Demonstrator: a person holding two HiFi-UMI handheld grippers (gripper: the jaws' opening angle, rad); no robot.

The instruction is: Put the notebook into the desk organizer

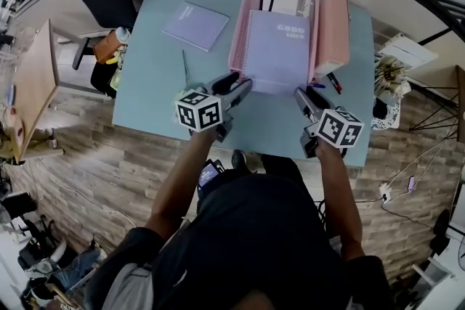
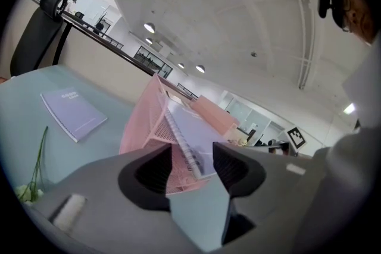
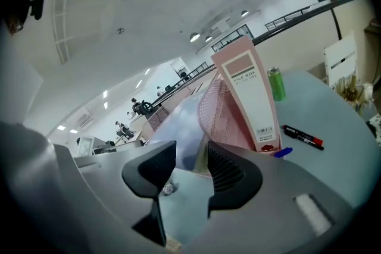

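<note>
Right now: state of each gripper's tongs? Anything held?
Left gripper: tongs open, notebook edge seen between them, not gripped.
Right gripper: tongs open, holding nothing.

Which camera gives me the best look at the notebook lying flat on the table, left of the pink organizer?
The head view: the flat notebook shows whole, cover up, clear of the pink organizer. In the left gripper view the flat notebook lies at a slant near the edge. The right gripper view misses it.
</note>
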